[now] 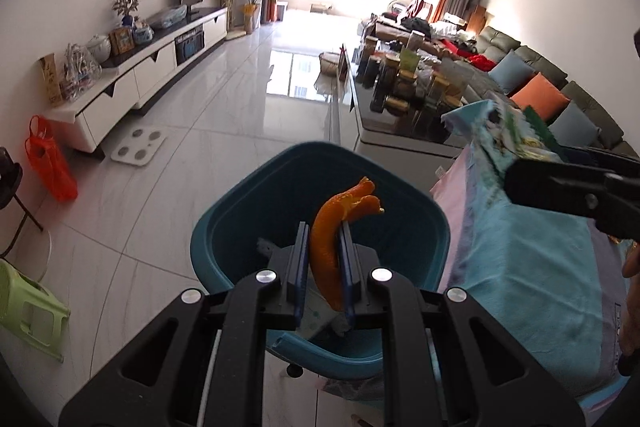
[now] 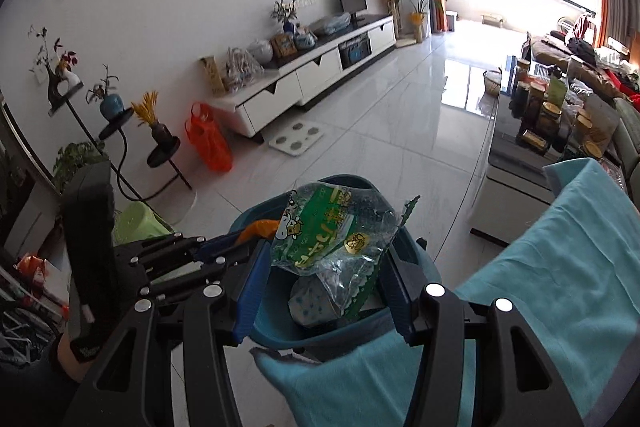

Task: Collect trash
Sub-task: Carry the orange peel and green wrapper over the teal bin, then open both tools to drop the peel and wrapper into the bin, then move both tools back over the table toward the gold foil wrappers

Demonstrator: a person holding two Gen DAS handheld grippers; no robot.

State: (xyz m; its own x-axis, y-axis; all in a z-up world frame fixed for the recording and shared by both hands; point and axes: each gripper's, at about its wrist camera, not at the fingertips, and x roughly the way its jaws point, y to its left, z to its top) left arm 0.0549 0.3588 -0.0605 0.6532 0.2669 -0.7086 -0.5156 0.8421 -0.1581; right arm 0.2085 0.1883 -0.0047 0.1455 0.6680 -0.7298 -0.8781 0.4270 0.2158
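Note:
My left gripper (image 1: 325, 229) is shut on a curled orange peel (image 1: 332, 247) and holds it over the open teal bin (image 1: 224, 239). In the right wrist view the left gripper (image 2: 240, 241) and its peel (image 2: 260, 229) come in from the left above the bin (image 2: 272, 323). My right gripper (image 2: 324, 253) is shut on a crumpled clear and green plastic wrapper (image 2: 336, 235), also above the bin. The left wrist view shows the right gripper (image 1: 516, 179) at the right with the wrapper (image 1: 508, 135). White dotted paper (image 2: 308, 303) lies inside the bin.
A table under a turquoise cloth (image 1: 532, 287) stands right of the bin. Beyond it is a coffee table with several jars (image 1: 400, 83) and a sofa (image 1: 560, 87). On the tiled floor to the left are a green stool (image 1: 28, 307), an orange bag (image 1: 52, 163) and a scale (image 1: 138, 147).

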